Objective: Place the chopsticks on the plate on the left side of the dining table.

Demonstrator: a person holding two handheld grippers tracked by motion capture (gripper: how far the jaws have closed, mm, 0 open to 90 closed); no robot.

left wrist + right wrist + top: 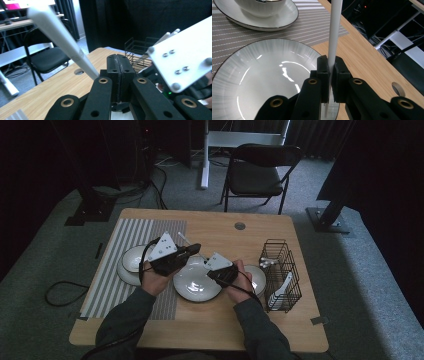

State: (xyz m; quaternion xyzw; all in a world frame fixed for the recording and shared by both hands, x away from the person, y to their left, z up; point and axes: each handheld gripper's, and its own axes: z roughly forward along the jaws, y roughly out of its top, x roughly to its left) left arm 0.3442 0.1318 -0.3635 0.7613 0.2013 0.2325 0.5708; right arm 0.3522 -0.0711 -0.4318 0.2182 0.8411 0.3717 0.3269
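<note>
My right gripper [206, 263] [331, 60] is shut on a thin white stick [335, 25], held over the rim of a large white plate [192, 289] [262, 75] at the table's middle. The stick [181, 238] rises up and away past my left gripper [196, 248]. In the left gripper view that gripper [120, 58] has its jaws pressed together with nothing between them, and the stick [62, 37] slants just beside its left jaw. Whether the stick touches that jaw is unclear. The right gripper's pale top plate [185, 52] sits close on the right.
A bowl on a saucer [131, 261] [274, 22] rests on a striped placemat [112, 280]. A small plate [260, 279] lies beside a black wire basket [281, 270] [136, 46] holding white utensils. A cable hole [240, 226] marks the tabletop. A folding chair [260, 172] stands beyond.
</note>
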